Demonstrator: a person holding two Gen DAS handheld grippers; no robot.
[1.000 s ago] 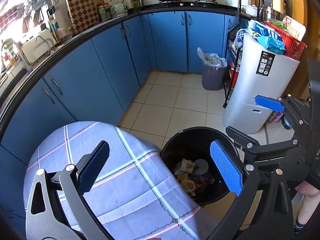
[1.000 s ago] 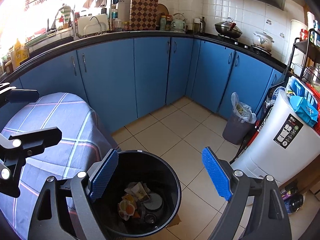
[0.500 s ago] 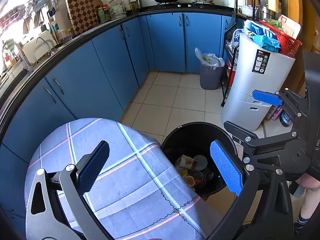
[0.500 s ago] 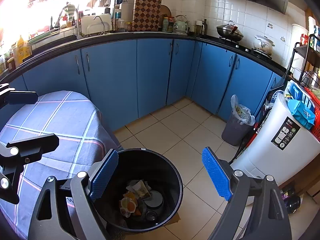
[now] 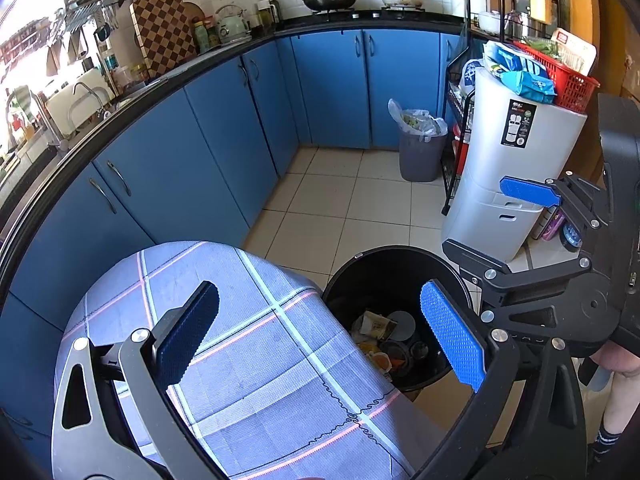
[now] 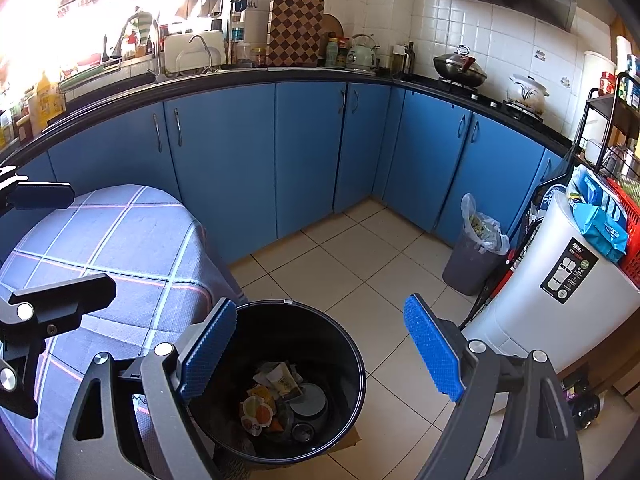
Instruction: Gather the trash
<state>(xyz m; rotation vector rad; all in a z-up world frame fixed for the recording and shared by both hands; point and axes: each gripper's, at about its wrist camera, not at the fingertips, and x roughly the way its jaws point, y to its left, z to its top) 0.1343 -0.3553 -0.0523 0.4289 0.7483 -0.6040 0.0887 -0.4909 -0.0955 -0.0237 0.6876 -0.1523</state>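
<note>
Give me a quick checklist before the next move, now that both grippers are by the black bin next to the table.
1. Left gripper empty, jaws apart: ok.
2. Right gripper empty, jaws apart: ok.
3. Black bin upright, mouth uncovered: ok.
4. Collected trash lies at the bin's bottom, well below the rim: ok.
5. Checked tablecloth free of trash on the part in view: ok; the rest of the table is hidden, cannot tell.
6. Floor tiles near the bin free of dropped trash: ok in view.
</note>
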